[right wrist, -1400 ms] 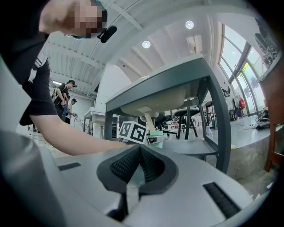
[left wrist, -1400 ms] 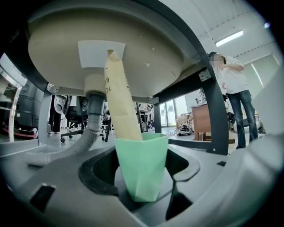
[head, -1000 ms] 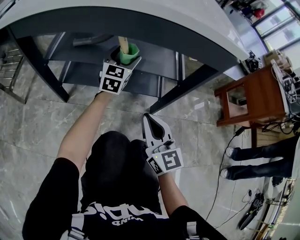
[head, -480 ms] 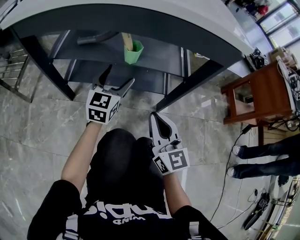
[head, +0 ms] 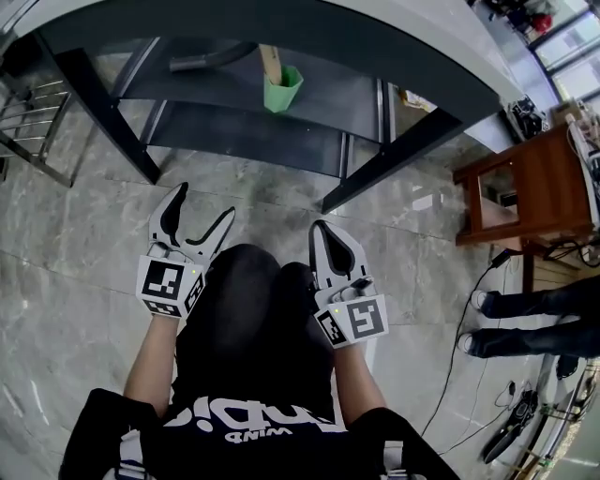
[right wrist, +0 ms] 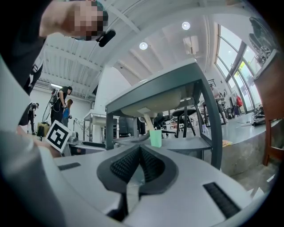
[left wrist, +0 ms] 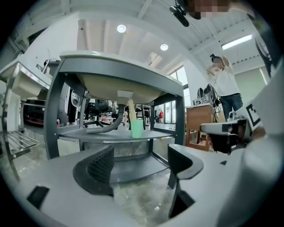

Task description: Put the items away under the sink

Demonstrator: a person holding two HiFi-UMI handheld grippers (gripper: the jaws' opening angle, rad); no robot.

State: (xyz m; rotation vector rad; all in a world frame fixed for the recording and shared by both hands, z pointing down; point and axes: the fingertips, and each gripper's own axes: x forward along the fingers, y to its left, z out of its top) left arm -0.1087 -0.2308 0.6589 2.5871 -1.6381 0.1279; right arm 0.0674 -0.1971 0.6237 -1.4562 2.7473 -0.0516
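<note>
Green cup [head: 281,91] standing on the shelf [head: 337,98] under the sink [head: 309,23], seemingly stowed, nothing else waiting; left hand-held gripper [head: 203,201] empty, jaws just opened wide; right hand-held gripper [head: 323,228] closed, empty.

Light: bright, even, from ceiling lamps [left wrist: 120,29] and tall windows [right wrist: 235,71] I face. Glare: pale sheen on stone floor [head: 422,202]. Shadow: soft, under sink [head: 394,52]. Distortion: heavy fisheye; both gripper views black-cornered. Focus: sharp mid-frame, softer at rims.
</note>
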